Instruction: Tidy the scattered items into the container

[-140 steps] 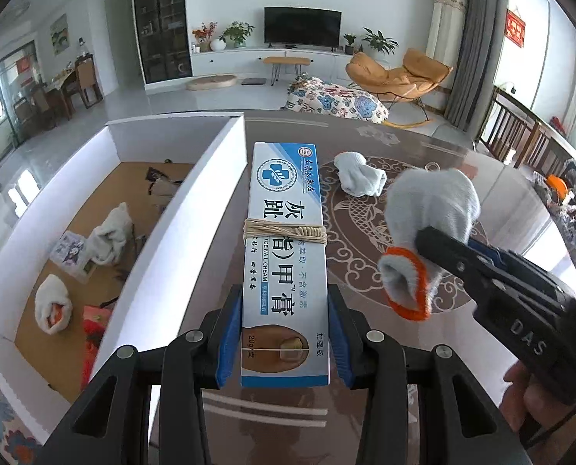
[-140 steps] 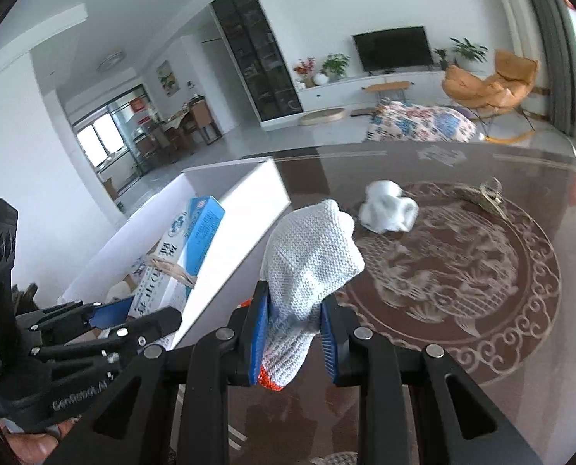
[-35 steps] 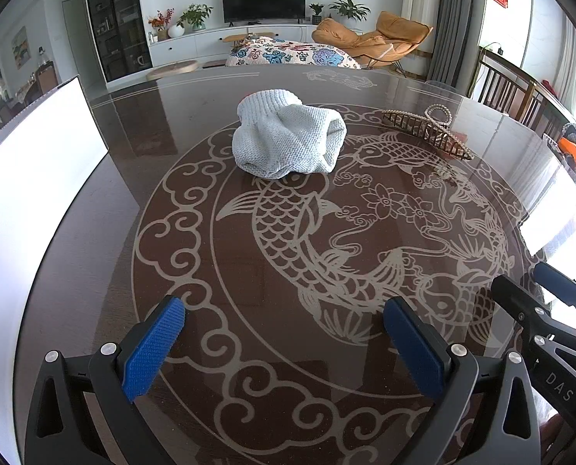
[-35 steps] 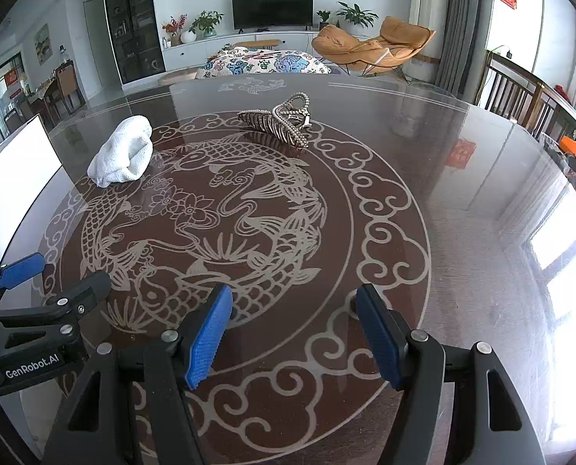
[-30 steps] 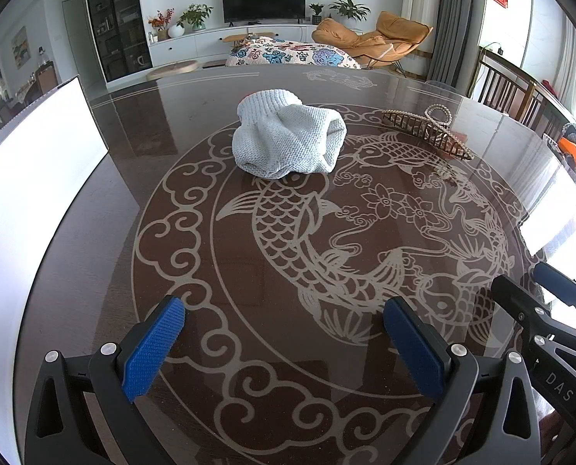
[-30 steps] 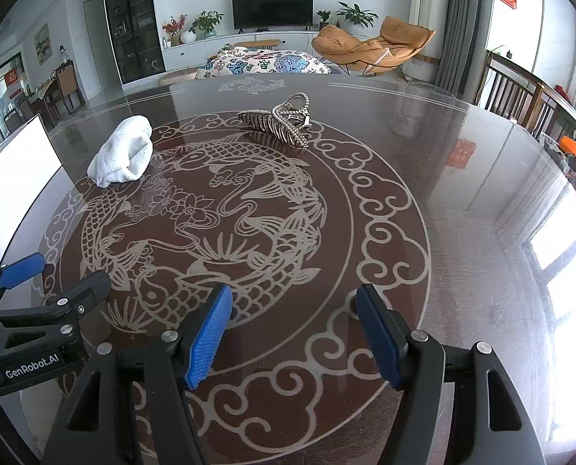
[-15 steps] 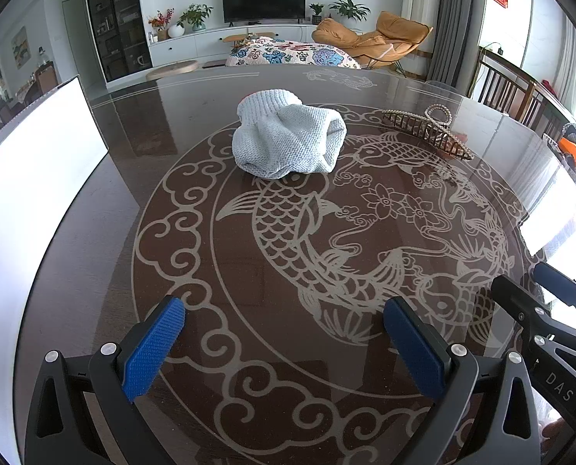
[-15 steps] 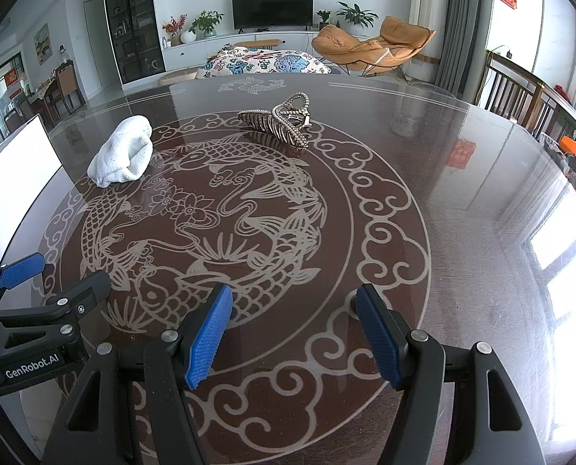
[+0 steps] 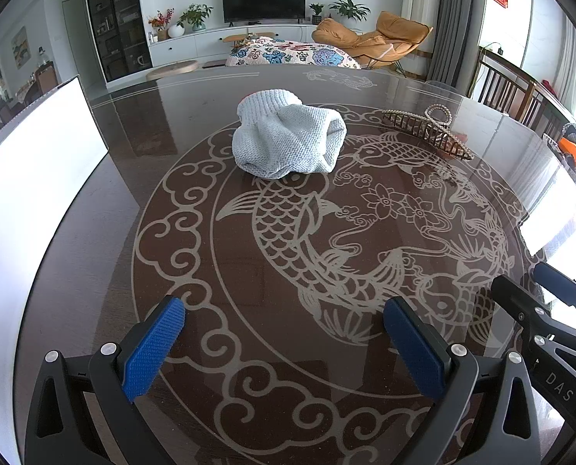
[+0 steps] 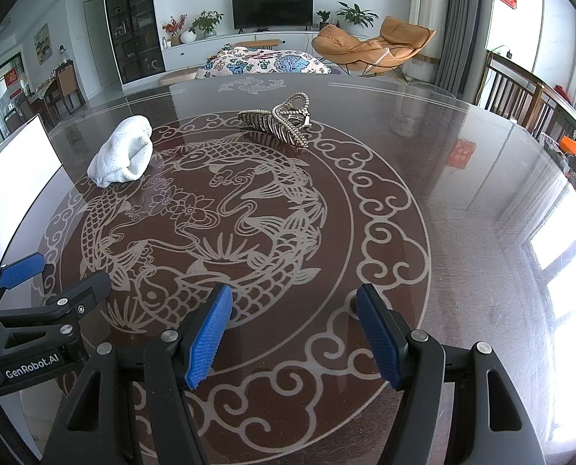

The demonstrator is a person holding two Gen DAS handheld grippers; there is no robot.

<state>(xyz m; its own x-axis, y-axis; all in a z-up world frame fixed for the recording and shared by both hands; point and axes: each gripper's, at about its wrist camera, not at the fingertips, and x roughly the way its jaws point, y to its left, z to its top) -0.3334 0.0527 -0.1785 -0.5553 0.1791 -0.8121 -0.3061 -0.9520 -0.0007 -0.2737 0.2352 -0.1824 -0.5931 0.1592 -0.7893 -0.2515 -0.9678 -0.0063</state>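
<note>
1. Holding both tools low over the tabletop (image 9: 94, 240), we keep the left hand-held gripper (image 9: 284, 343) spread wide with nothing between its blue pads, because nothing is picked yet.
2. We hold the right hand-held gripper (image 10: 293, 333) the same way, wide and empty, beside the left one, so either can reach forward.
3. We see the rolled knit glove (image 9: 288, 141) lying on the fish pattern ahead of the left tool, well apart from its pads; it sits nearest the white container wall (image 9: 36, 162), so we judge it the left side's natural next pick.
4. We see the beaded hair claw (image 10: 278, 124) resting farther back, more in line with the right tool.
5. We judge the claw's thin teeth may slip in the pads, so a grip across its spine seems safer.
6. We cannot see inside the container from here.
</note>
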